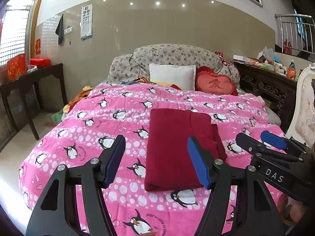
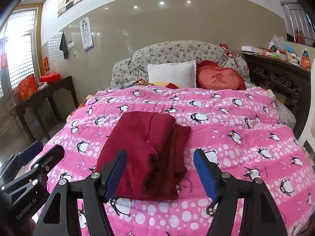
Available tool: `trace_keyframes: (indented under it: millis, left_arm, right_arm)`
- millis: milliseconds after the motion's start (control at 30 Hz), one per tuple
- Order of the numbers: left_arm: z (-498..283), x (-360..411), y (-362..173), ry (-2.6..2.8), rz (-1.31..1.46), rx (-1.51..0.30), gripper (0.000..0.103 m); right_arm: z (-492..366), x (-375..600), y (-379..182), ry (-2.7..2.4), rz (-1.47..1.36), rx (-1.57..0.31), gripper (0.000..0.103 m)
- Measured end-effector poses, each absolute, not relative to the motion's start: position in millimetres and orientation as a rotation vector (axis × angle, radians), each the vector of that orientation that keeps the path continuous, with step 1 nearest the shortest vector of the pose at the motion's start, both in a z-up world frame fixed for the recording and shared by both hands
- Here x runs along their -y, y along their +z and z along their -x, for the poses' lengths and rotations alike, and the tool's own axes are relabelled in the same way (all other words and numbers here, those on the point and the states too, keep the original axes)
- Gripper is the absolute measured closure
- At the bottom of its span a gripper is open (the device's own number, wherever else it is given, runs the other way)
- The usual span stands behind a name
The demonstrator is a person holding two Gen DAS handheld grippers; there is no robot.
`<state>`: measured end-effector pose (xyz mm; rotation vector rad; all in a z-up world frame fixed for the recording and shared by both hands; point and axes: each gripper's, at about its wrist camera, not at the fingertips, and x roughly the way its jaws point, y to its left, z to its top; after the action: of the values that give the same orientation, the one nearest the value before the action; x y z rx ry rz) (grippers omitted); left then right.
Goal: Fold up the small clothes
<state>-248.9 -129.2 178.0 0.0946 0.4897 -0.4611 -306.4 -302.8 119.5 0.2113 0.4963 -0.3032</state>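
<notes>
A dark red garment lies folded into a long rectangle on the pink penguin quilt; a looser layer sticks out along its right side. It also shows in the right wrist view. My left gripper is open and empty, held above the garment's near end. My right gripper is open and empty, just above the garment's near right part. The right gripper also shows in the left wrist view, and the left gripper in the right wrist view.
A white pillow and a red heart cushion lie at the bed's head. A dark side table with red boxes stands left. A carved dark cabinet with clutter stands right, next to a white chair.
</notes>
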Motion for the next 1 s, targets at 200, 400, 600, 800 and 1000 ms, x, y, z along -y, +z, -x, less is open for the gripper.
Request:
trace_keyframes:
  millis: [200,400,600,800,1000]
  left_arm:
    - [248,129,178,-0.456,-0.095,-0.483,0.037]
    - [247,128,177,-0.455,-0.087,-0.476,0.037]
    - [247,128,176,-0.456,-0.092,-0.478,0.037]
    - [245,128,175,-0.454,-0.093,-0.484,0.037]
    - [243,129,170,-0.453,-0.098,-0.497,0.037]
  right_arm:
    - [301,303,120,-0.297,-0.217,-0.508,0.035]
    - [296,299,120,-0.289,-0.208,-0.513,0.035]
    - [293,294,122,-0.279,-0.197,-0.515,0.035]
    - [292,293,121,-0.276,-0.202,-0.516,0.035]
    - [291,293,119,-0.272,-0.201,-0.521,0.035]
